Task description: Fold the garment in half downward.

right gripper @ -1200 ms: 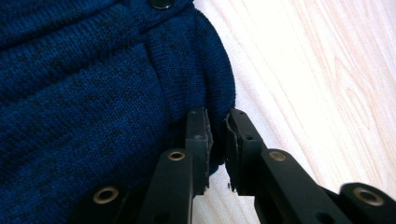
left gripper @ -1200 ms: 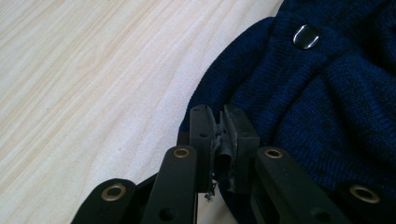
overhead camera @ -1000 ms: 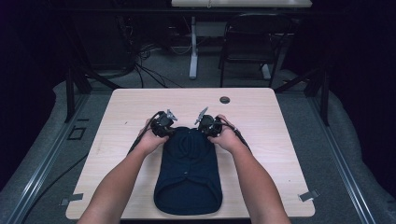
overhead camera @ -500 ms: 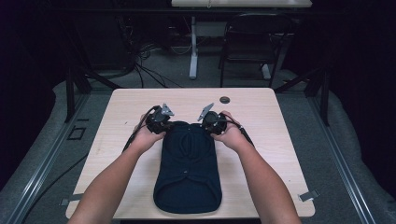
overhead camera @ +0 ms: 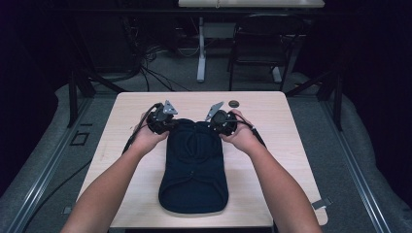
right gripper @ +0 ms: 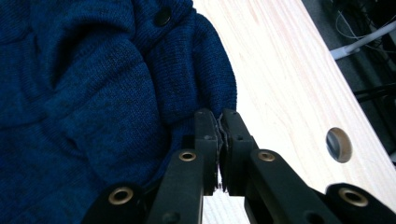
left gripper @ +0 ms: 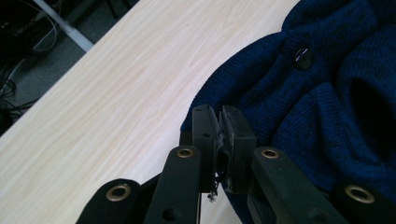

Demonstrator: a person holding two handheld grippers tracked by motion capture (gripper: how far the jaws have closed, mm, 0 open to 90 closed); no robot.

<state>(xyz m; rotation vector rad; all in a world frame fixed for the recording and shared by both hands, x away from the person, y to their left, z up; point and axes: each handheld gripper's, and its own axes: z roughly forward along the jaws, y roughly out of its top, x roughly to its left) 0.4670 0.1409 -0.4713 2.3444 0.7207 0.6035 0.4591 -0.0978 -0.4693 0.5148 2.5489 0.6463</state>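
Sweater [overhead camera: 194,167] on table [overhead camera: 286,145], far corners clenched in left gripper [overhead camera: 163,121] and right gripper [overhead camera: 221,121].

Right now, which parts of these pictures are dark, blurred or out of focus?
High view: soft and dim, the room beyond the light wooden table nearly black, the dark blue knitted garment lacking detail. Left gripper view: knit sharp, the near jaws slightly soft. Right gripper view: even light, no glare, the round table hole blurred.
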